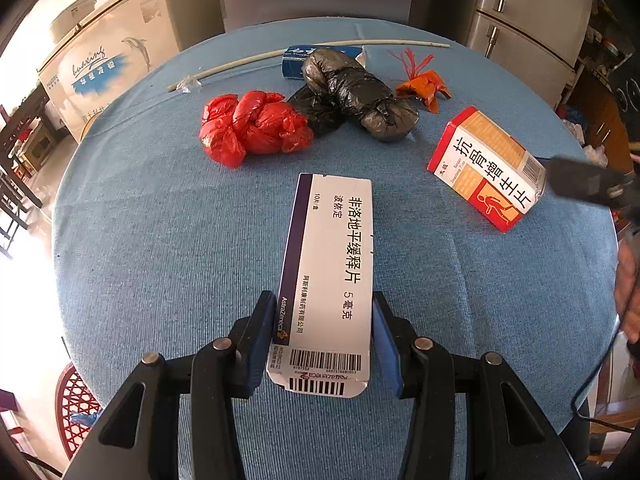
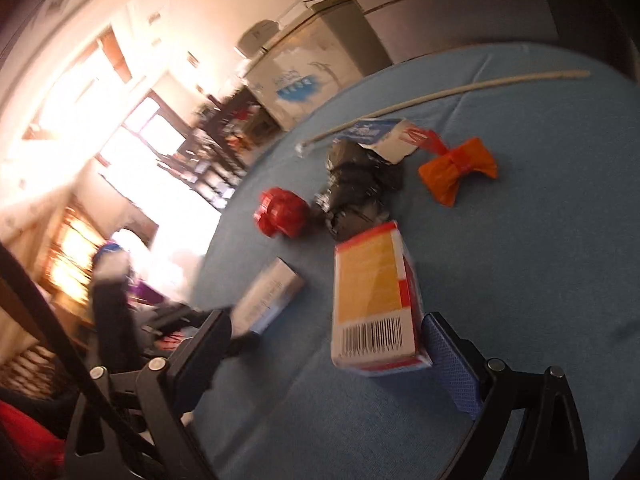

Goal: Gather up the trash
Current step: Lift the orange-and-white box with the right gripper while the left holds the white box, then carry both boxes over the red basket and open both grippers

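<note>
Left fingers clamp the white box by its long sides, near the end, for carrying. Right fingers spread wide around the red-orange box, not gripping.

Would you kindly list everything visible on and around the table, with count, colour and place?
white medicine box: one, white and purple, near table edge, between left pads
red-orange box: one, right side, between open right jaws
red bag: one, knotted, centre
black bag: one, beside red bag
orange bag: one, far right
blue box: one, behind black bag
white rod: one, far edge
table: one, blue cloth
fridges: grey, behind
left gripper: black, blue pads
right gripper: black, open
</note>
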### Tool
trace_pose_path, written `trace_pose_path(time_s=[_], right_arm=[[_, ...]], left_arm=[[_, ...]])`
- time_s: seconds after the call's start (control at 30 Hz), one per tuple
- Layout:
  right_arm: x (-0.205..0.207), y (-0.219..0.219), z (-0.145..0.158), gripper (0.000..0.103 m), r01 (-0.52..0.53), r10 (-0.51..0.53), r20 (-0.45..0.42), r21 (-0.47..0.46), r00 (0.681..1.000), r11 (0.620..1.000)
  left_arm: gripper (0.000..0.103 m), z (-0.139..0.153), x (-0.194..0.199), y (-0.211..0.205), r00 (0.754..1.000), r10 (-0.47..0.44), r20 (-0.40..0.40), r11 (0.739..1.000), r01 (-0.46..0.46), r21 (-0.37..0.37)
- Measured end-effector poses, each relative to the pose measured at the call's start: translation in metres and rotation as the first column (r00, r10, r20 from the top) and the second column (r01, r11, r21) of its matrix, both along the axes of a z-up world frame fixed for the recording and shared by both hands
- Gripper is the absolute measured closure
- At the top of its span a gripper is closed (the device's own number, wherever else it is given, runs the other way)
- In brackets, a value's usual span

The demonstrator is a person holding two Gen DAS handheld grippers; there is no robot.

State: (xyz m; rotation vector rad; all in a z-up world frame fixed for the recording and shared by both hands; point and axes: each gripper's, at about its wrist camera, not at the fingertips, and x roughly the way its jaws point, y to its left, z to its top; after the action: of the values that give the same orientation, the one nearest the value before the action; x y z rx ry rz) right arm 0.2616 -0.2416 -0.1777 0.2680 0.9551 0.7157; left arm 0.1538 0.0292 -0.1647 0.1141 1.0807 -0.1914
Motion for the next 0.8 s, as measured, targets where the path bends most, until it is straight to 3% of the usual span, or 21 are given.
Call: trace_pose_path(time_s=[0.03, 0.17, 0.3, 0.53, 0.8], right_arm=[[-0.003, 0.005, -0.001, 0.011, 0.024, -0.023, 0.019, -0.042, 1.000, 0.999], [-0.008, 0.015, -0.010, 0.049, 0.106, -0.093, 0.069, -0.207, 0.993, 0.973], [-0.014, 0.019, -0.010, 0.052, 0.138, -0.109, 0.124, -0.262, 0.986, 0.955], [-0.026, 0.032, 0.002, 0.052, 0.124, -0.087, 0.167, -0.227, 0.982, 0.966], [-0.028, 0.063, 0.000, 0.052, 0.052, -0.037, 0.111, -0.134, 0.993, 0.990]], left_arm=[[0.054, 0.000, 0.000, 0.000, 1.000, 0.001, 0.000, 1.000, -0.001, -0.002], [0.055, 0.000, 0.000, 0.003, 1.000, 0.014, 0.001, 1.000, -0.014, -0.021], [0.055, 0.001, -0.002, 0.007, 1.000, 0.029, 0.009, 0.999, -0.028, -0.045], [0.055, 0.004, -0.009, 0.015, 0.998, 0.061, 0.021, 0.997, -0.060, -0.054], [0.055, 0.017, -0.033, 0.042, 0.992, 0.118, 0.046, 0.992, -0.116, -0.044]])
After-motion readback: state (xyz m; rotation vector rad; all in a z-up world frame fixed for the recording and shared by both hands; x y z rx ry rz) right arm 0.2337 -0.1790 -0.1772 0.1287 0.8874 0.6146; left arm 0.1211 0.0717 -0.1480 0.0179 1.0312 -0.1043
